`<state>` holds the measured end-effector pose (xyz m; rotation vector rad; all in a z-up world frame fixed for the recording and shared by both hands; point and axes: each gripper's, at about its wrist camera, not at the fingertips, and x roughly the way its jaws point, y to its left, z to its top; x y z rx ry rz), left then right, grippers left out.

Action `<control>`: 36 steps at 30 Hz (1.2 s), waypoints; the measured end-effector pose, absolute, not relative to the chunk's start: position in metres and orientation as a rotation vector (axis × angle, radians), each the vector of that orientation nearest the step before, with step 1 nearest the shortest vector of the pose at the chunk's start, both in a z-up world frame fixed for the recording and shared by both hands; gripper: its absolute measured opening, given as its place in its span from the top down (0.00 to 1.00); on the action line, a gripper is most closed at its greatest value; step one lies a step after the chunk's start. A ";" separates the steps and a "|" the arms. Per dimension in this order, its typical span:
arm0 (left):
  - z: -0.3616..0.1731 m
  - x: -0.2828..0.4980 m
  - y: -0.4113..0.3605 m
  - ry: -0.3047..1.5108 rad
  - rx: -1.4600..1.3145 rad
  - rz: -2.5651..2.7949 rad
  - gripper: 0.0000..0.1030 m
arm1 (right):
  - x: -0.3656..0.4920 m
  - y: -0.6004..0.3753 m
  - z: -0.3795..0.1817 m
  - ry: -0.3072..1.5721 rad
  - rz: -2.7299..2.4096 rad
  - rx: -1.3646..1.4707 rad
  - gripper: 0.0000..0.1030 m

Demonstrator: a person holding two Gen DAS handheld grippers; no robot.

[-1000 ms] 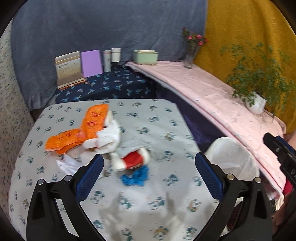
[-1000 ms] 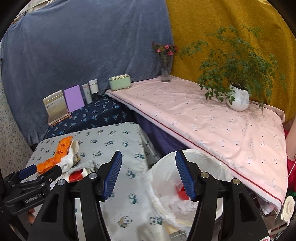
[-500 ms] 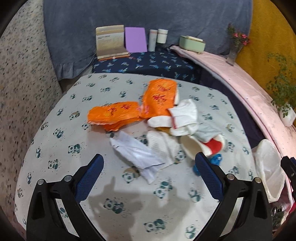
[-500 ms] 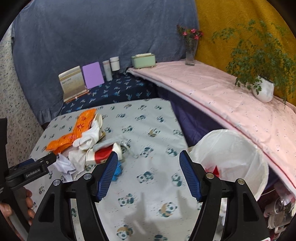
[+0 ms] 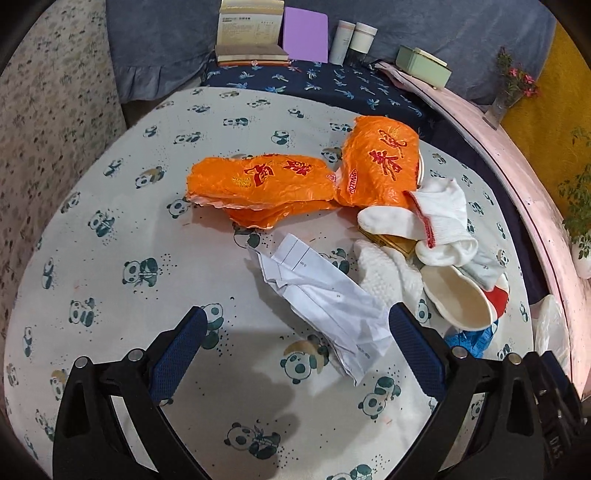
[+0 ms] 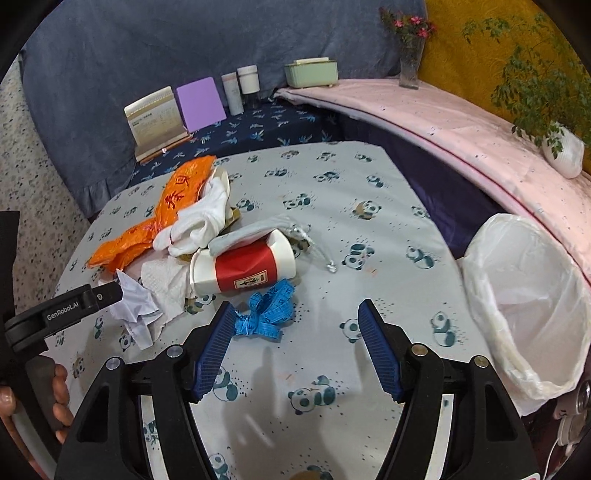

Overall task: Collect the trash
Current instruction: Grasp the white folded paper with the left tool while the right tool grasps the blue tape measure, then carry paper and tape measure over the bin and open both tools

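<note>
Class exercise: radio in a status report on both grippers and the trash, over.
Left hand-held gripper open over crumpled paper. Right hand-held gripper open, empty, near blue tape measure. Trash pile on table, bin bag open. Nothing blocking.

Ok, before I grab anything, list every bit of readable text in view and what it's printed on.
"GenRobot.AI": side of the left gripper.
"HOTNUO", roughly, sideways: orange wrapper; its large red characters are too stylized to read.
"0.00", apparently: crumpled white paper.
Red-banded paper cup: label too small.
Beige box: print too blurred.
</note>
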<state>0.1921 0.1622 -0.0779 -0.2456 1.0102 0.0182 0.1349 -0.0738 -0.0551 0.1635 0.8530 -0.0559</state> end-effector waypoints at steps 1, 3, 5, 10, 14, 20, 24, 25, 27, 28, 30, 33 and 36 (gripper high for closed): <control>-0.080 0.194 0.163 1.012 -0.252 0.016 0.10 | 0.138 -0.073 -0.058 0.858 -0.055 0.164 0.36; -0.082 0.198 0.163 1.016 -0.266 -0.001 0.19 | 0.145 -0.071 -0.064 0.867 -0.055 0.166 0.36; -0.085 0.200 0.163 1.028 -0.281 -0.016 0.29 | 0.151 -0.072 -0.069 0.874 -0.058 0.173 0.36; -0.089 0.200 0.163 1.038 -0.304 -0.060 0.56 | 0.164 -0.070 -0.083 0.898 -0.058 0.186 0.36; -0.088 0.197 0.159 1.036 -0.302 -0.092 0.76 | 0.169 -0.066 -0.093 0.919 -0.047 0.187 0.38; -0.081 0.191 0.157 1.015 -0.304 -0.112 0.92 | 0.172 -0.060 -0.102 0.943 -0.005 0.205 0.69; -0.071 0.184 0.154 0.993 -0.292 -0.114 0.92 | 0.168 -0.060 -0.096 0.933 0.005 0.205 0.77; -0.068 0.182 0.153 0.987 -0.288 -0.116 0.92 | 0.165 -0.060 -0.092 0.923 0.006 0.206 0.77; -0.059 0.177 0.152 0.969 -0.280 -0.119 0.92 | 0.158 -0.063 -0.083 0.900 0.008 0.208 0.77; -0.055 0.175 0.151 0.961 -0.278 -0.121 0.92 | 0.156 -0.064 -0.079 0.890 0.005 0.209 0.78; -0.045 0.169 0.146 0.943 -0.271 -0.130 0.92 | 0.149 -0.069 -0.068 0.868 0.003 0.217 0.78; -0.028 0.160 0.136 0.915 -0.252 -0.150 0.92 | 0.137 -0.081 -0.050 0.826 -0.010 0.232 0.78; -0.012 0.152 0.122 0.887 -0.231 -0.175 0.92 | 0.125 -0.094 -0.032 0.785 -0.024 0.244 0.78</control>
